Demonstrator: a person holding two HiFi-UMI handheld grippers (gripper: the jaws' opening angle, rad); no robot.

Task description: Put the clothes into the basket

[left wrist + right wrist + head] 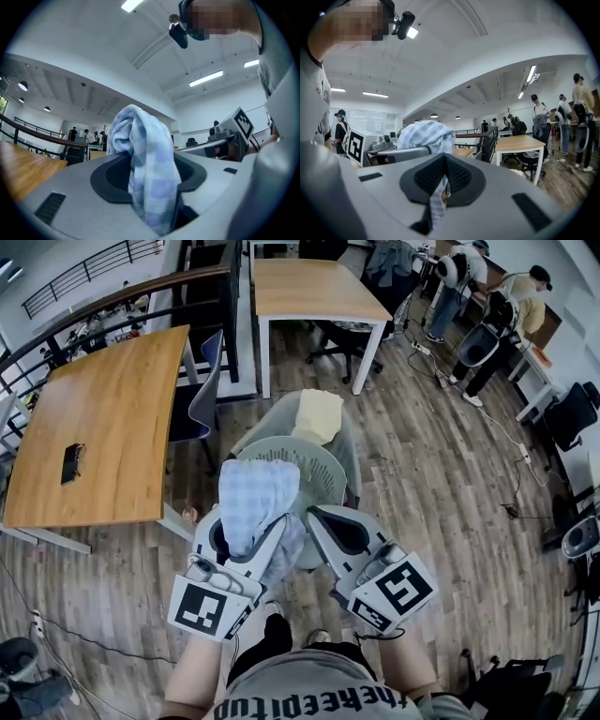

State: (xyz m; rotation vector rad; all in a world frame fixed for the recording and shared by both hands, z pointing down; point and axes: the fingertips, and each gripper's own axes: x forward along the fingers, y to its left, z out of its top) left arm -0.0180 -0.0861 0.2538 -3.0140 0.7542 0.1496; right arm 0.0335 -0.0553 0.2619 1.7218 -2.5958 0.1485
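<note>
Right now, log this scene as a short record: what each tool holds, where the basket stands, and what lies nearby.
left tool: shut on the light blue checked cloth, which bunches up above its jaws
right tool: shut on a thin strip of the same cloth
basket: pale green perforated plastic basket on the floor just ahead of both tools; the cloth is not yet in it
behind basket: pale yellow cloth on what looks like a grey seat
left side: curved wooden table
</note>
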